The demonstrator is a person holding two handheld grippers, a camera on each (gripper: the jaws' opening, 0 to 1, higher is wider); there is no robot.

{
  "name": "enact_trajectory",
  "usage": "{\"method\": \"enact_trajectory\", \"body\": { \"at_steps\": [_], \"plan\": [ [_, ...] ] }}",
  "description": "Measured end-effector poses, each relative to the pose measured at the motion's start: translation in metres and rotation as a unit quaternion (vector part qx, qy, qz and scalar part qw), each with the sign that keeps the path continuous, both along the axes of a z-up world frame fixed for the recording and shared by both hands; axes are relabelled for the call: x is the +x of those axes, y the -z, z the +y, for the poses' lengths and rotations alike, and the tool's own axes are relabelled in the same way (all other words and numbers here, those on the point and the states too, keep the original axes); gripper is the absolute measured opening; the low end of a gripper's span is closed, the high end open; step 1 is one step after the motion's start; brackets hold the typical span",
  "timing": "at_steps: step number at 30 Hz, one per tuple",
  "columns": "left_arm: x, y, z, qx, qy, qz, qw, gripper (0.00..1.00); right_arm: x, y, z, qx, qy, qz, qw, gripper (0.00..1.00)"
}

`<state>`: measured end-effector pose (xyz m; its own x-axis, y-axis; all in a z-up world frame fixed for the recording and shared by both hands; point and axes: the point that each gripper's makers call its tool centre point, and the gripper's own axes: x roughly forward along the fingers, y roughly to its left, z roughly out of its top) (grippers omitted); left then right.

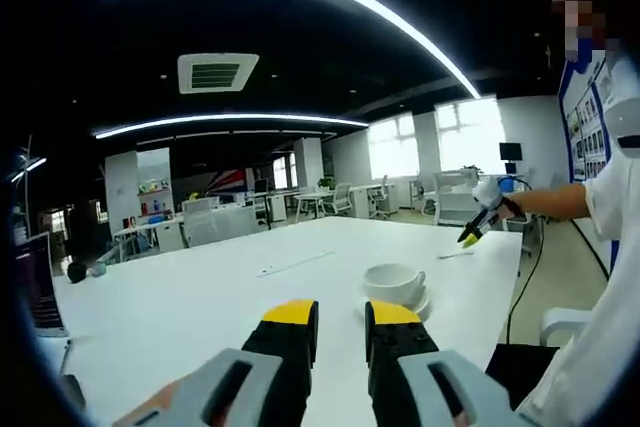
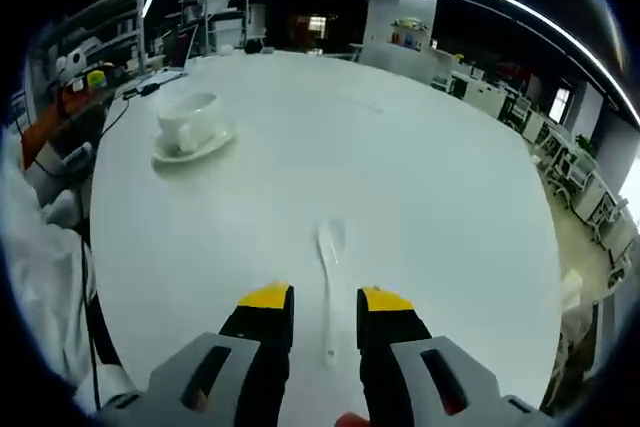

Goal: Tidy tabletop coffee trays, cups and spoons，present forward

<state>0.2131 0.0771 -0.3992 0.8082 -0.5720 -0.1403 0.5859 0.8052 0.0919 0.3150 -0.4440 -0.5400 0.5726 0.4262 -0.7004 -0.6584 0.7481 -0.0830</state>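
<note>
Items on the table (image 2: 420,197) number three that I can count: one white cup (image 2: 188,117), one white saucer (image 2: 200,145) and one white spoon (image 2: 329,277).

Cup and saucer: the cup stands upright on the saucer. In the left gripper view the same cup (image 1: 393,281) sits on its saucer (image 1: 415,302) just beyond my left tool (image 1: 342,319), slightly to its right. I cannot see into the cup from either view, so its contents cannot be told.

Spoon: it lies flat on the bare table, well apart from the cup and saucer. In the right gripper view its bowl points away from me and its handle runs back between the two jaws of my right tool (image 2: 325,304). The handle end lies low in the gap; whether it touches either jaw is unclear.

Tool state: my left tool has its jaws set a narrow gap apart and grips nothing. My right tool has its jaws parted wider, one on each side of the spoon handle, not closed on it.

In the left gripper view my right tool (image 1: 470,237) appears far off at the table's right edge, small, near a thin pale object that is probably the spoon but is too small to confirm. A laptop (image 1: 38,282) is cut off at the left edge.
</note>
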Motion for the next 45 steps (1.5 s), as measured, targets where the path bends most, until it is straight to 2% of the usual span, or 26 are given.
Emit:
{"method": "enact_trajectory", "body": {
  "at_steps": [3, 13, 16, 20, 24, 27, 38, 45],
  "plan": [
    [0.001, 0.001, 0.002, -0.017, -0.002, 0.010, 0.9998, 0.21, 0.002, 0.007, -0.001, -0.012, -0.001, 0.007, 0.9999, 0.25],
    [-0.002, 0.009, 0.002, 0.018, -0.011, 0.004, 0.9998, 0.21, 0.001, 0.021, 0.001, -0.034, -0.011, 0.036, 0.9987, 0.19],
    [-0.003, 0.010, 0.001, 0.011, -0.010, 0.008, 0.9999, 0.21, 0.001, 0.023, 0.002, -0.034, -0.010, 0.040, 0.9986, 0.17],
    [-0.003, 0.011, 0.004, 0.024, -0.017, 0.005, 0.9996, 0.21, 0.000, 0.024, 0.004, -0.027, -0.004, 0.044, 0.9987, 0.12],
    [-0.004, 0.009, 0.004, 0.022, -0.020, 0.004, 0.9996, 0.21, 0.000, 0.024, 0.002, -0.024, -0.004, 0.046, 0.9986, 0.06],
    [-0.003, 0.011, 0.005, 0.022, -0.022, 0.007, 0.9995, 0.21, 0.000, 0.026, 0.003, -0.014, 0.003, 0.051, 0.9986, 0.06],
    [0.000, 0.015, 0.000, 0.019, -0.019, 0.013, 0.9996, 0.21, -0.008, 0.023, 0.016, -0.046, -0.015, 0.032, 0.9983, 0.06],
    [0.002, 0.013, 0.001, 0.015, -0.018, 0.014, 0.9996, 0.21, -0.012, 0.013, 0.022, -0.049, -0.021, 0.025, 0.9982, 0.06]
  ]
}}
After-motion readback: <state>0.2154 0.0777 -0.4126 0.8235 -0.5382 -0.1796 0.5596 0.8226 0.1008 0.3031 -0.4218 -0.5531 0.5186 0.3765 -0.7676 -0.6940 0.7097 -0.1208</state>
